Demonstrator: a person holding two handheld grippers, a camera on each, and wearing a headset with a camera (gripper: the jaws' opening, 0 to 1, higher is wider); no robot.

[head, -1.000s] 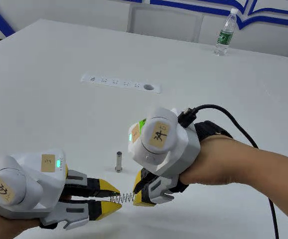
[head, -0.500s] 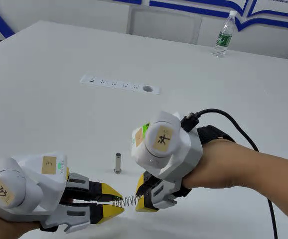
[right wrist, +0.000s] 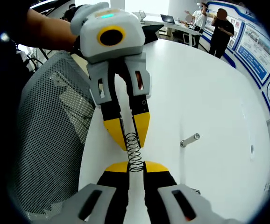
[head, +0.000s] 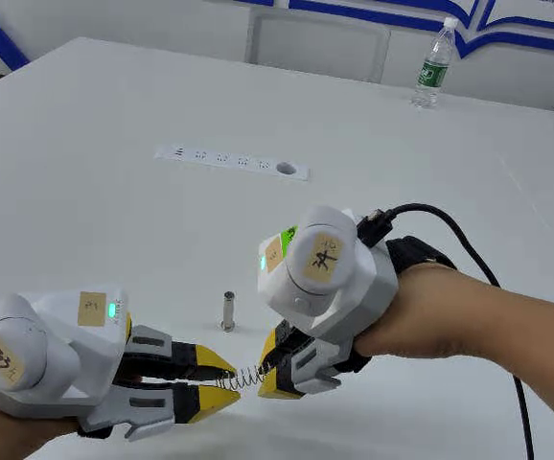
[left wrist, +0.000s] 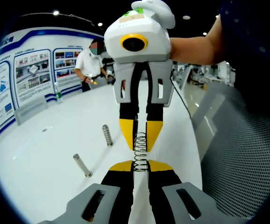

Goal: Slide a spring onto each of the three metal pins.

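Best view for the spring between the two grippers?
Left gripper view: spring centred, coils distinct, both ends between jaw tips. Right gripper view shows the spring nearly as well. Head view shows it small, coils hard to separate.

Left gripper point(head: 227, 379): tan rear sticker point(head: 4, 361), handwritten, reads like "33". Its top sticker point(head: 92, 309) has a faint mark, unreadable. Right gripper point(head: 269, 372): tan cap sticker point(head: 325, 257), handwritten, looks like "34", not certain. Side sticker point(head: 273, 252) by the green light is illegible. Bottle point(head: 435, 59) at the far bench edge: green label, print too small. Wall posters point(left wrist: 32, 70): text too small.
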